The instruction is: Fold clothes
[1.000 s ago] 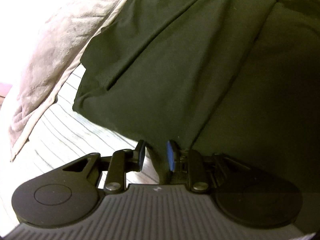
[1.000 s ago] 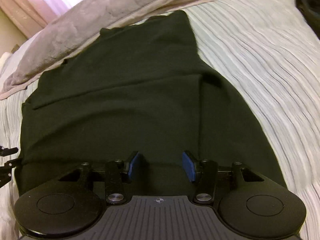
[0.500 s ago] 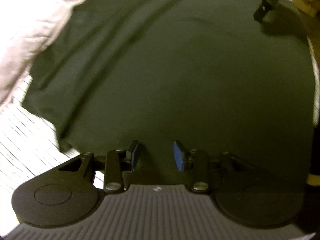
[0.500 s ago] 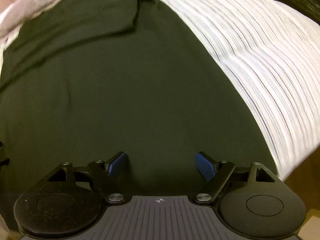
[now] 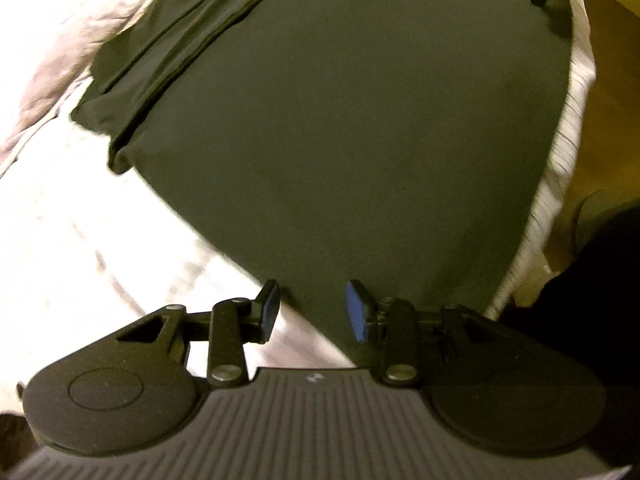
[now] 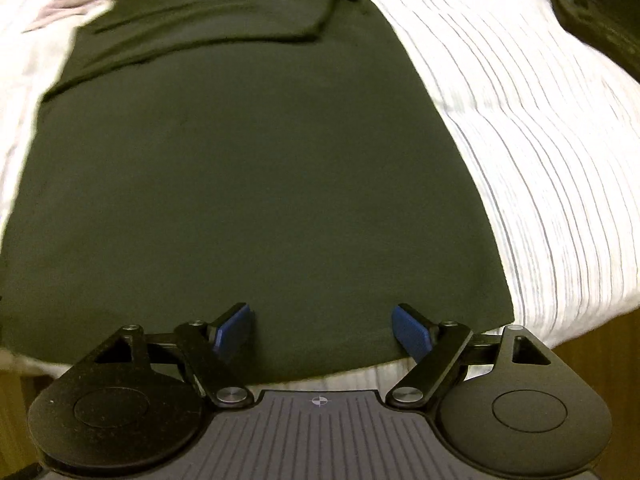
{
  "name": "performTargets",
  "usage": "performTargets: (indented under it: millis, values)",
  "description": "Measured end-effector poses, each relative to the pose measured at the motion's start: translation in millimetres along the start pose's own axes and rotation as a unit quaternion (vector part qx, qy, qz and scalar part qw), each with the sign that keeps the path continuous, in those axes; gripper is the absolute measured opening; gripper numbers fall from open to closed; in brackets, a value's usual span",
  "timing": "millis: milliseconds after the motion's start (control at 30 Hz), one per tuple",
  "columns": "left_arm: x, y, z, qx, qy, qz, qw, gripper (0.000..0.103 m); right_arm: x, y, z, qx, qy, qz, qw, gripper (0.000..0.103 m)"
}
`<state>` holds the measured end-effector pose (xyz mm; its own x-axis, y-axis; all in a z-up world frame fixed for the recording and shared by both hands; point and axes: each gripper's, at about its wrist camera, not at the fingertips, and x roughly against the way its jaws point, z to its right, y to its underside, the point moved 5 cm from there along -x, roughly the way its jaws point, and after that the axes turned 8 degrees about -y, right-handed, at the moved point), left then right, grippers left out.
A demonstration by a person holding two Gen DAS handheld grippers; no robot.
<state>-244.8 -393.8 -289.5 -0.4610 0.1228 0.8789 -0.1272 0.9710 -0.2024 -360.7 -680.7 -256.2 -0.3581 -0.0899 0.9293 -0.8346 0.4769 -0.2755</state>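
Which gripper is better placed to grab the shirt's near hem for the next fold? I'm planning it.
Probably the right gripper: its opening jaws straddle the shirt above its hem. The left gripper hangs over a corner, half over sheet.

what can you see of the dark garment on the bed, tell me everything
The dark garment is a plain, very dark greenish-black cloth, soft and matte, spread flat on the white striped bedcover. Its far end is folded over itself, leaving layered edges and long creases. The near hem lies straight by the bed's edge. A pale blanket borders its far side. Neither hand-held gripper holds it: the left hand-held gripper and the opening right hand-held gripper hang above the hem.
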Motion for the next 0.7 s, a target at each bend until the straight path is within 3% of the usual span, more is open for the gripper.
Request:
performTargets:
  millis: [33,100,233,367,600,667,700]
  values:
    - [9,5,2,0.003,-0.006,0.004,1.0000,0.032,4,7,0,0.004,-0.003,0.005,1.000,0.093]
    - [23,10,10,-0.004,-0.004,0.013,0.9999,0.034,10,17,-3,0.008,-0.008,0.015,1.000,0.094]
    - [37,19,40,-0.080,-0.002,0.037,0.9961,0.040,12,33,-6,0.003,-0.012,0.017,1.000,0.094]
    - [39,30,73,-0.165,-0.021,0.054,0.9845,0.042,-11,22,-26,-0.005,-0.006,0.017,1.000,0.094]
    - [11,39,85,-0.245,-0.084,0.085,0.9622,0.042,4,38,-34,-0.001,0.015,0.032,0.999,0.094]
    - [9,41,85,-0.257,-0.083,0.090,0.9587,0.039,8,39,-40,0.026,0.024,0.037,0.999,0.094]
    - [10,41,82,-0.247,-0.074,0.090,0.9620,0.032,8,40,-47,0.058,0.026,0.040,0.997,0.094]
